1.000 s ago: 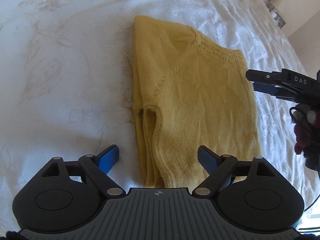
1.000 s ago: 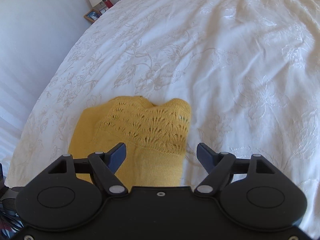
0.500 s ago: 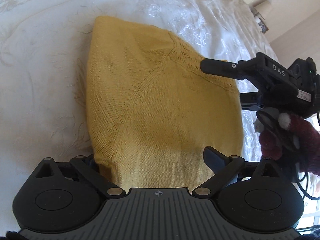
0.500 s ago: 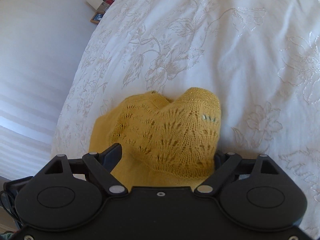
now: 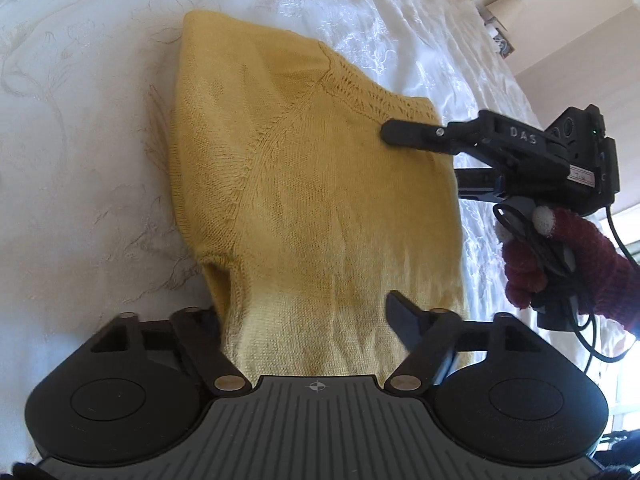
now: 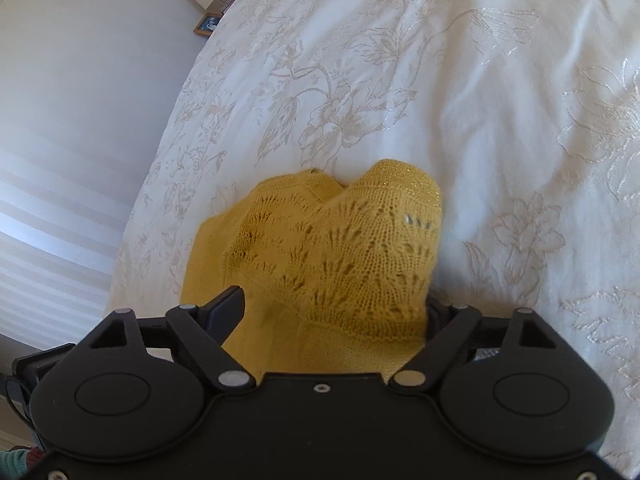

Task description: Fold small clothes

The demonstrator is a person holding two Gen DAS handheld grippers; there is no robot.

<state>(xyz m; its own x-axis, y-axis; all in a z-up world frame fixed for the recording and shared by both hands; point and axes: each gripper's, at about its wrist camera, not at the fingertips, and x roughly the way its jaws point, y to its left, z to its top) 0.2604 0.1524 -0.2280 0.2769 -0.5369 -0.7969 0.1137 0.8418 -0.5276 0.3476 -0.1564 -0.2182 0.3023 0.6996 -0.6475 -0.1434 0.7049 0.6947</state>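
Note:
A folded yellow knit sweater [image 5: 312, 184] lies on the white bedspread [image 5: 80, 160]. My left gripper [image 5: 304, 320] is open, its jaws wide apart around the sweater's near hem; the left finger is under the cloth edge and the right finger lies on top. My right gripper [image 6: 336, 308] is open around the lacy neckline end [image 6: 340, 248] of the sweater, which bunches up between its fingers. The right gripper also shows in the left wrist view [image 5: 416, 136], one finger lying on the sweater's right edge.
The white embroidered bedspread [image 6: 480, 120] spreads all around. A lamp and a small frame [image 6: 208, 4] stand on a bedside table beyond the bed's far corner. A dark red gloved hand [image 5: 560, 256] holds the right gripper.
Both grippers have pushed forward onto the sweater. The left one now straddles the hem and the right one the neckline, whose cloth has bunched up. Both stay open.

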